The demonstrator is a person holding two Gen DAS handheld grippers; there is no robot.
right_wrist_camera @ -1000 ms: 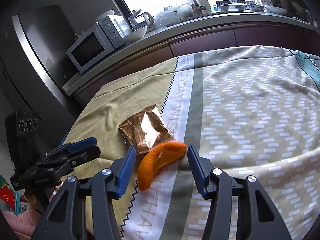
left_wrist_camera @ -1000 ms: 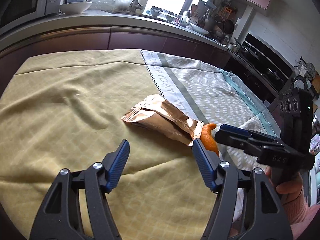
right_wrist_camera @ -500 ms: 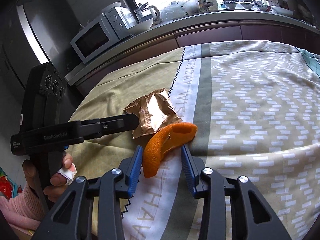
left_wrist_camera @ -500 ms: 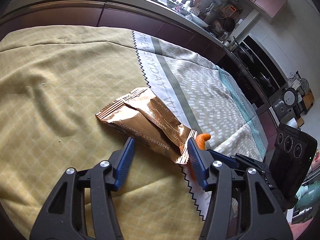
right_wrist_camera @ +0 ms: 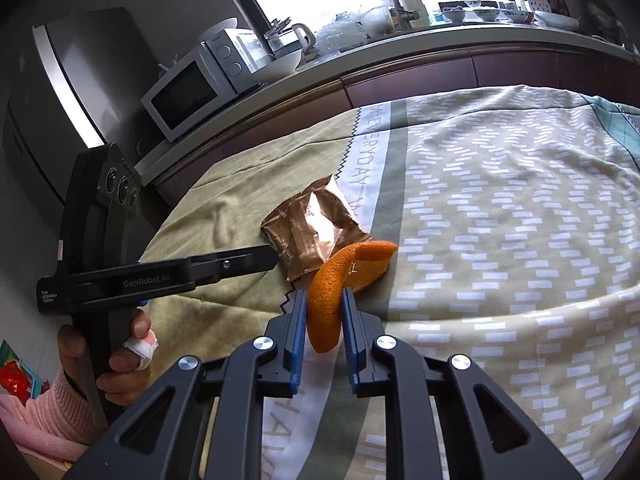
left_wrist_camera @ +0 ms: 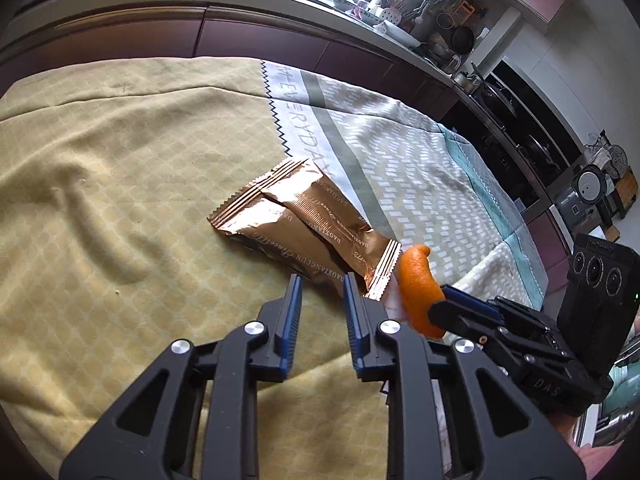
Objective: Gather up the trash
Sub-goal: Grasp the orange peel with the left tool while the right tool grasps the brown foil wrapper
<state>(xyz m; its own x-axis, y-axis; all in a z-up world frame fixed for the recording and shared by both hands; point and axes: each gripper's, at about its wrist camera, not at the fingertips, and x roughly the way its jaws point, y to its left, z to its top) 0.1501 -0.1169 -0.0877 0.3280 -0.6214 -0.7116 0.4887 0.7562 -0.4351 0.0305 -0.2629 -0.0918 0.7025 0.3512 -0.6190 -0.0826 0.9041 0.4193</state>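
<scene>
In the left wrist view the near end of the copper wrapper (left_wrist_camera: 308, 236) runs in behind the fingertips of the left tool (left_wrist_camera: 320, 286), so whether the blue pads actually bear on the foil is hard to make out; the jaws are narrowing, with only a slim gap left and the wrapper's lower edge at its mouth. The wrapper lies flat on the yellow part of the cloth-covered worktop (left_wrist_camera: 120, 184), its far crimped end toward the printed white band. Just right of it the orange peel (left_wrist_camera: 420, 288) curls upward, touching the wrapper's near crimped corner, its lower end hidden behind the black nose of the right tool (left_wrist_camera: 444, 308). In the right wrist view the left tool reaches in from the left edge, its tip at the wrapper's edge, gripped by a hand (right_wrist_camera: 116, 356) with a bandaged finger and a pink sleeve cut off by the frame. The right tool's blue pads (right_wrist_camera: 299, 320) are closing, pressed on both sides of the peel, pinching its lower half while its upper curl leans over the wrapper's corner.
</scene>
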